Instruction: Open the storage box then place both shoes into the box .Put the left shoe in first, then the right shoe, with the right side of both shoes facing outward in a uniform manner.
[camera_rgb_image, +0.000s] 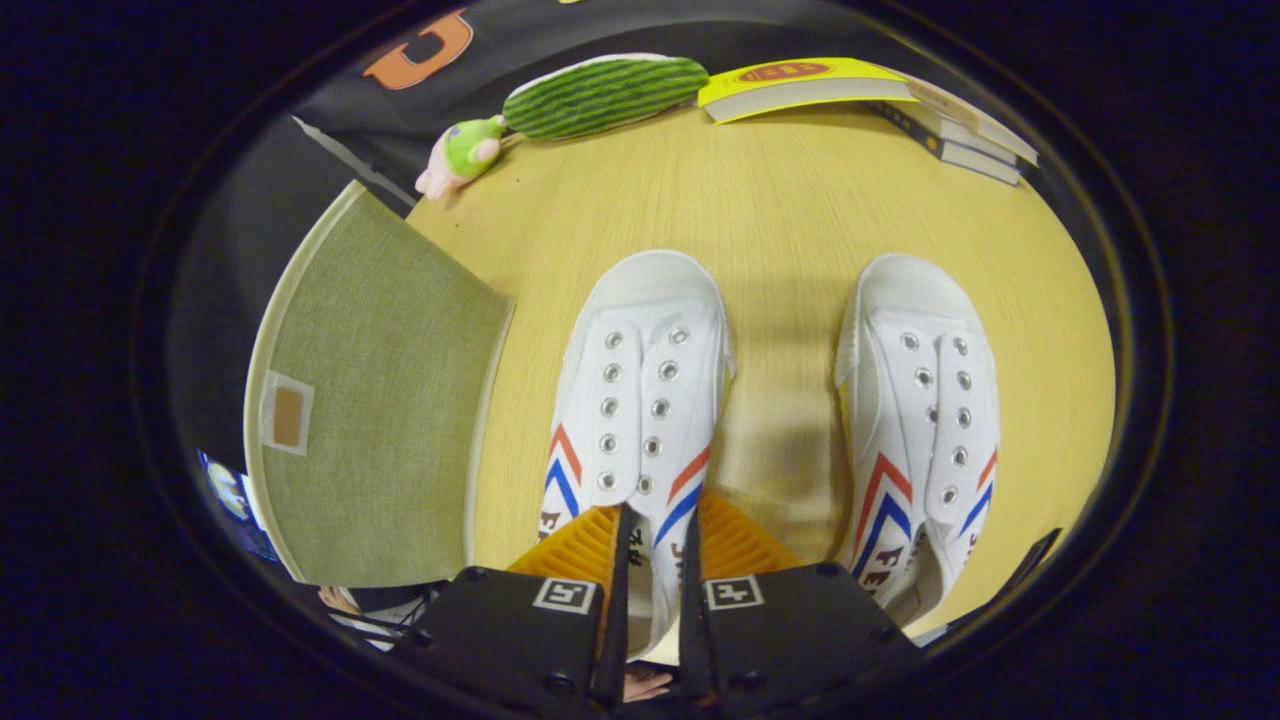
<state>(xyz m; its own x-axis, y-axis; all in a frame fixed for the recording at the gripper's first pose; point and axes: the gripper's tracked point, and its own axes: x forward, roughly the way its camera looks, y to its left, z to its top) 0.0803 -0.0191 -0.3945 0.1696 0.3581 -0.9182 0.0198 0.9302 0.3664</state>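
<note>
Gripper (655, 530) is over the wooden table (800, 220), looking down along its two orange ribbed fingers (570, 545). The fingers stand narrow, with only a slim gap between them. That gap is taken up by the side wall and rear part of the white canvas shoe nearer the box (640, 390). Both fingers appear to press on this shoe, one on each side of the wall, by the red and blue chevron stripes. Each black finger block carries a small square marker on top.

The held shoe points its toe away from the gripper; eyelets are open, with no laces threaded. The second white shoe (925, 410) lies well apart from the first on the opposite side, parallel to it, toe also pointing away, resting on the table with bare tabletop between the two.

The storage box (375, 400) sits on the other side of the held shoe, near it. Its grey-green fabric top face shows, with a small tan patch on it; whether the lid is open cannot be told.

Beyond the shoes, at the far table edge: a green striped plush toy (600, 95), a small green and pink figure (462, 152) just beside it, and a stack of books (870, 100), topmost with a yellow cover.
</note>
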